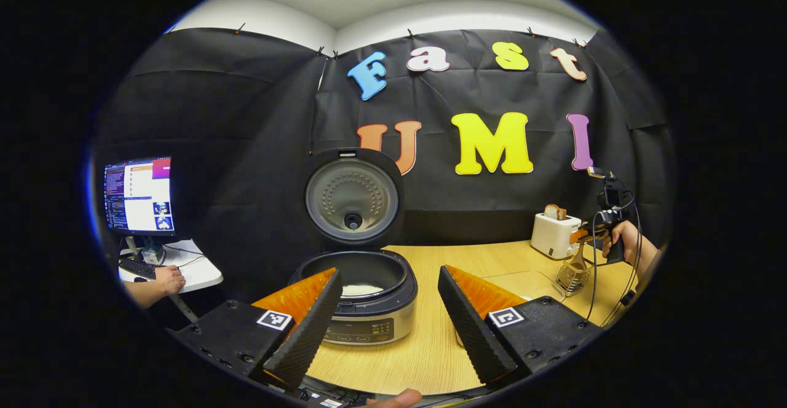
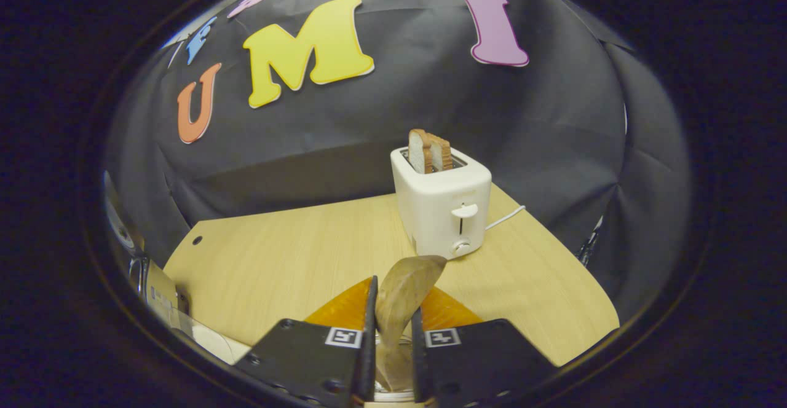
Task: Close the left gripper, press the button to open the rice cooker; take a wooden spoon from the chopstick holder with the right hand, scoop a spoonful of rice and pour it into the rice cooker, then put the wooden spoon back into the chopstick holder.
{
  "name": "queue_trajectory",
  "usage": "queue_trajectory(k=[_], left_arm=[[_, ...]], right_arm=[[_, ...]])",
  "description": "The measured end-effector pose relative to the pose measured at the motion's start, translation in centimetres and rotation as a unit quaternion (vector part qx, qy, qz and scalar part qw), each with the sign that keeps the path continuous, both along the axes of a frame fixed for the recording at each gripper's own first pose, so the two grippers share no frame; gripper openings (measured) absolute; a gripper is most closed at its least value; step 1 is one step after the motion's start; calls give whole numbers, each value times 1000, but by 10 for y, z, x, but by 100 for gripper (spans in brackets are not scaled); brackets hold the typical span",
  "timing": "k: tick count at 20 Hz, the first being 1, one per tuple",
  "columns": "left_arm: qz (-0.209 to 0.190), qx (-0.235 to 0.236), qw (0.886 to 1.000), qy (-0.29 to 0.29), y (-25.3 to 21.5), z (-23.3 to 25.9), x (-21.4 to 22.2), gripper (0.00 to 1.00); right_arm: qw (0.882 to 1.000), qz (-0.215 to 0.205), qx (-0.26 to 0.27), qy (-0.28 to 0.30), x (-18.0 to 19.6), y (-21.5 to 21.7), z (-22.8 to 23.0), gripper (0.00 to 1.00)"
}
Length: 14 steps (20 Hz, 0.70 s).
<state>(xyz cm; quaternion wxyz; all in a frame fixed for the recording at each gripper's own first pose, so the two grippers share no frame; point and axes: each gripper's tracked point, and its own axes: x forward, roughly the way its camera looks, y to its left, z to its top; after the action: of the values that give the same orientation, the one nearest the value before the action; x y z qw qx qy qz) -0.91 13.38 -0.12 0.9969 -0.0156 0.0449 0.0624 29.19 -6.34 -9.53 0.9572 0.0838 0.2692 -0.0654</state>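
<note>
The rice cooker [image 1: 369, 319] stands open on the wooden table, its lid [image 1: 352, 198] upright and white rice [image 1: 361, 289] in the pot. My left gripper [image 1: 390, 273] is open just in front of it, holding nothing. At the far right of the left gripper view, a hand holds my right gripper [image 1: 581, 239] above the wire chopstick holder [image 1: 573, 276]. In the right gripper view, my right gripper [image 2: 393, 300] is shut on the wooden spoon [image 2: 403, 288], whose bowl points up between the fingers. The spoon's lower end is hidden.
A white toaster [image 2: 441, 205] with bread slices stands at the table's back right, also seen as the toaster [image 1: 553, 235]. A clear container [image 1: 529, 282] sits between cooker and holder. A monitor [image 1: 138, 196] and a person's hand [image 1: 167, 279] are at a side desk on the left.
</note>
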Motion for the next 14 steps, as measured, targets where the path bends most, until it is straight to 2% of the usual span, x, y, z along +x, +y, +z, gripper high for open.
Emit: queue_trajectory(k=[1, 3, 4, 5, 9, 14], left_arm=[[-5, 4, 1000, -3, -4, 2, 0, 100], [-9, 12, 1000, -5, -6, 4, -3, 100], [-12, 13, 1000, -6, -8, 5, -4, 95], [-15, 13, 1000, -7, -10, 6, -5, 99], [-20, 5, 1000, -6, -9, 6, -6, 99], [-18, 6, 1000, -2, -4, 4, -8, 100]], right_arm=[[1000, 4, -6, -2, -8, 7, 5, 18], [999, 8, -34, -22, -18, 12, 22, 18], [998, 10, -45, -34, -23, 16, 32, 18], [998, 9, -53, -45, -28, 19, 44, 18], [992, 15, -76, -98, -52, 41, 101, 18], [980, 64, -103, -157, -82, 107, 161, 18]])
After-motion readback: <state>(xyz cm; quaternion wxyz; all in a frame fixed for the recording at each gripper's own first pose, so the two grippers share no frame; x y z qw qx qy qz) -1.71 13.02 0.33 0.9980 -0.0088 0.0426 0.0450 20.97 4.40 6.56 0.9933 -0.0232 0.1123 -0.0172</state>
